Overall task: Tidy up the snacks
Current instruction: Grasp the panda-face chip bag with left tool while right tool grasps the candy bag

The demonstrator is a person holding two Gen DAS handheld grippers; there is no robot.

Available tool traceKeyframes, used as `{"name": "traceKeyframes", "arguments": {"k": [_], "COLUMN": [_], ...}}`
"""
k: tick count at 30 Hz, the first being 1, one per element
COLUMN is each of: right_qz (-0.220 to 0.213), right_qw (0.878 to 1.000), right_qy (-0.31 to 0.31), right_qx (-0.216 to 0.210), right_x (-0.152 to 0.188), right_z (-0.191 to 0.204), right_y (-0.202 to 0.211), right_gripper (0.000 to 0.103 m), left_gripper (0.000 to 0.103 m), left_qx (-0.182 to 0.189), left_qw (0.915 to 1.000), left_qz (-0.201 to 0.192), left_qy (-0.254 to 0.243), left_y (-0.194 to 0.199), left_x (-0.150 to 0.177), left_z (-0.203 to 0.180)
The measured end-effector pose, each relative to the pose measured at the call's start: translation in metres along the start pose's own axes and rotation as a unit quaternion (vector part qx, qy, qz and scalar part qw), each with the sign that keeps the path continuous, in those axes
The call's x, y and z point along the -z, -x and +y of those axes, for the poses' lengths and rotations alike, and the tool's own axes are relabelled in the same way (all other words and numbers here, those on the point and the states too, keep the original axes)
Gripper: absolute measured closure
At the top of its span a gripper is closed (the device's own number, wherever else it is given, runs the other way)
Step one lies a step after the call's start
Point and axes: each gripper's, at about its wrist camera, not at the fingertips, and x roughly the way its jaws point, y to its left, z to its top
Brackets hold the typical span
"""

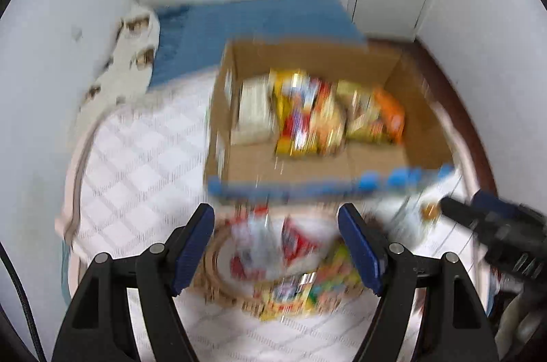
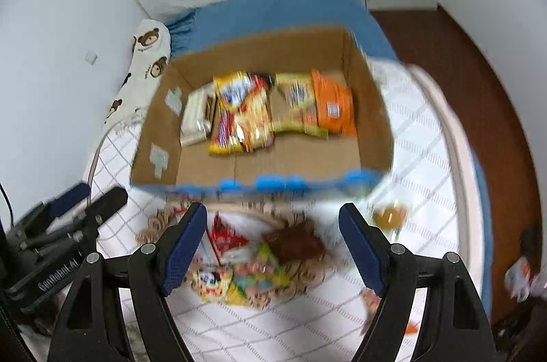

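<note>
Two hand-held grippers hover over the bed (image 2: 420, 136), both with jaws spread wide and holding nothing: the left hand-held gripper (image 1: 277, 245) and the right hand-held gripper (image 2: 273, 242). Below them a round woven tray (image 2: 301, 276) carries loose snacks (image 2: 239, 273): a red packet (image 2: 227, 239), a brown one (image 2: 294, 242) and colourful ones. Just behind it stands the cardboard box (image 2: 372, 109), where several packets (image 2: 273, 109) already lie flat.

Risk, as I judge it: both views are blurred, so a grasp made now may pinch two overlapping packets or miss. The quilt is soft, so pressing down could tip the tray.

Packets in the box lie side by side, long axes running from the near wall to the far wall. I cannot tell the direction of the tray snacks.
</note>
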Motion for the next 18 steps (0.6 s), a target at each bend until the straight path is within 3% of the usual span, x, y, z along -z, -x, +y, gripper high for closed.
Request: {"name": "traceKeyframes", "arguments": {"k": [4, 8, 10, 13, 14, 15, 18], "right_qz": [0.044, 0.101, 0.121, 0.146, 0.153, 0.158, 0.169], "right_qw": [0.998, 0.990, 0.985, 0.978, 0.976, 0.973, 0.966], "right_qy": [-0.046, -0.097, -0.115, -0.141, -0.149, -0.158, -0.186], "right_qx": [-0.009, -0.026, -0.035, -0.042, -0.046, -0.049, -0.059], "right_x": [0.035, 0.072, 0.086, 0.105, 0.109, 0.112, 0.120], "right_z": [-0.024, -0.044, -0.048, -0.050, -0.050, -0.050, -0.047], "right_y": [-0.036, -0.080, -0.098, -0.124, -0.132, -0.138, -0.155], "right_gripper": [0.021, 0.021, 0.021, 0.021, 0.021, 0.021, 0.021], "left_gripper": [0.029, 0.029, 0.029, 0.029, 0.033, 0.046, 0.054], "left_qx": [0.011, 0.030, 0.040, 0.045, 0.048, 0.046, 0.048], "left_qw": [0.9952, 0.9801, 0.9743, 0.9703, 0.9713, 0.9738, 0.9758], "left_qz": [0.095, 0.190, 0.215, 0.231, 0.226, 0.216, 0.204], "left_qy": [0.022, 0.049, 0.054, 0.054, 0.055, 0.054, 0.061], "left_y": [-0.053, -0.112, -0.134, -0.163, -0.169, -0.171, -0.167], "left_x": [0.049, 0.091, 0.101, 0.108, 0.108, 0.107, 0.109], "left_z": [0.011, 0.015, 0.012, 0.006, 0.004, 0.003, 0.010]}}
